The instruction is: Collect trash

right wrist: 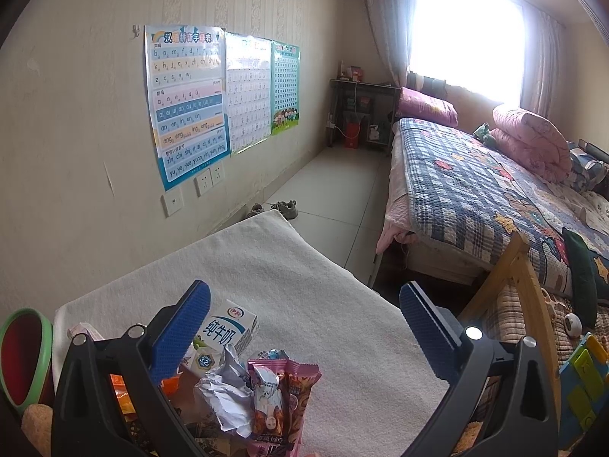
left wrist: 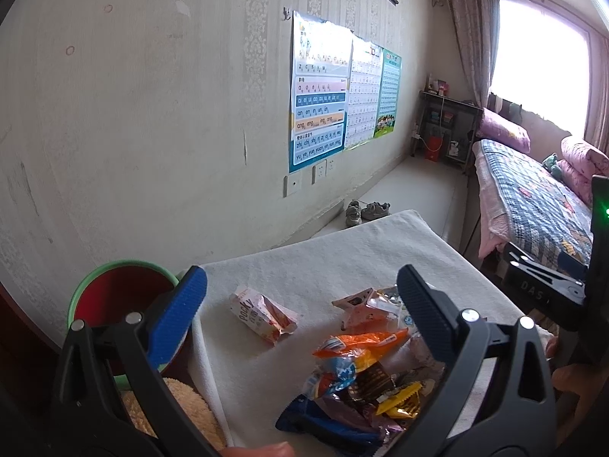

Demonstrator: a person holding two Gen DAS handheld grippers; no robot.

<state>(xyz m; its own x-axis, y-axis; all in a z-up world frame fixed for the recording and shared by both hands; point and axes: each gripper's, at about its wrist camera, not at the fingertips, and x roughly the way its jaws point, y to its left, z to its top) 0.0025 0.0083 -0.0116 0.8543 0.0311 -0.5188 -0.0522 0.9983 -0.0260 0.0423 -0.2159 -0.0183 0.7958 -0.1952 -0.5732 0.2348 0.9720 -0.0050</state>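
Observation:
Several snack wrappers [left wrist: 361, 365] lie in a heap on a white towel-covered table [left wrist: 342, 251]. A pink Pocky packet [left wrist: 262, 314] lies apart, to the left of the heap. My left gripper [left wrist: 300, 297] is open and empty above the heap. A red bin with a green rim [left wrist: 118, 297] stands left of the table. In the right wrist view my right gripper [right wrist: 304, 308] is open and empty over a milk carton [right wrist: 228, 333], crumpled foil [right wrist: 224, 392] and pink snack packets [right wrist: 285, 400]. The bin [right wrist: 26, 354] shows at the far left.
A wall with posters [right wrist: 186, 103] runs along the left. A bed with a plaid quilt [right wrist: 475, 190] stands to the right, with tiled floor [right wrist: 335, 198] between. Shoes [left wrist: 365, 211] lie beyond the table's far end. A wooden frame [right wrist: 525, 289] stands at the right.

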